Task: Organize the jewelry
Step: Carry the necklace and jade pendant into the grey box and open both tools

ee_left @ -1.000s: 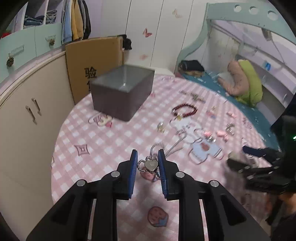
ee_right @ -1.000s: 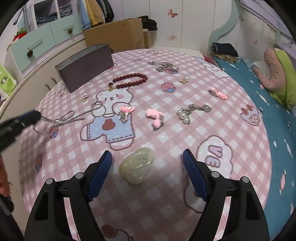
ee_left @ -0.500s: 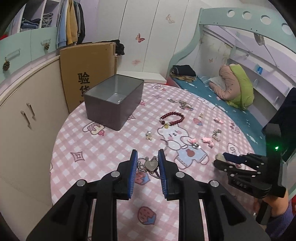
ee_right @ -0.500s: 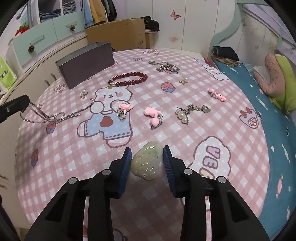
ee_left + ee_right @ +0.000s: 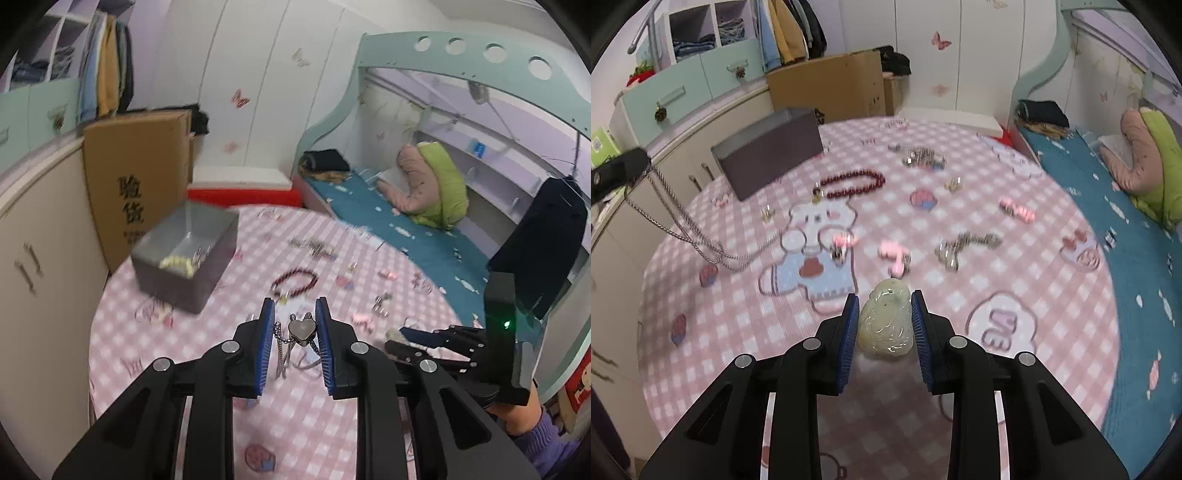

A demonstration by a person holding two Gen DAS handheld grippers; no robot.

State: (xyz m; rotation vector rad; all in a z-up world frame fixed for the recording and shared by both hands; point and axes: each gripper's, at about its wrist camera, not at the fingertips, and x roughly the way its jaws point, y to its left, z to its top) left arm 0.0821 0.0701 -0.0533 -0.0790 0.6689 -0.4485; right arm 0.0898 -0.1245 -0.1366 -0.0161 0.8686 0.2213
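Jewelry is mostly spread loose over the pink checked tablecloth point(image 5: 960, 406), and both claws have a piece right now. The left gripper point(image 5: 294, 332) is pinching a silver heart pendant point(image 5: 302, 329), lifted up, with its chain point(image 5: 683, 229) hanging down and the far end trailing on the cloth. The right gripper point(image 5: 885, 321) has its pads pressed on either side of a pale jade pendant point(image 5: 885, 321), low and close to the cloth; honestly can't tell if it's lifted clear or not. The grey box point(image 5: 186, 254) sits at the far left of the table with a yellowish piece or two already in it, so I'd guess both of these are headed there. For the chain I'd go high enough that the trailing loop comes fully off the cloth before swinging left, otherwise it could drag through the small earrings or catch the red bead bracelet point(image 5: 852, 183), which lies right between here and the box. The jade looks smooth and rounded, so a firm squeeze and a level carry seems smart. Room-wise: the stretch of cloth near the claws is bare, the clutter is mid-table and further right (pink clips point(image 5: 894, 254), pearl charm point(image 5: 951, 251), silver tangle point(image 5: 923, 157)). The box sits close to the left edge of the table, with cabinets just past it, so come over its near rim rather than from the side, and one claw at a time so they don't bump.
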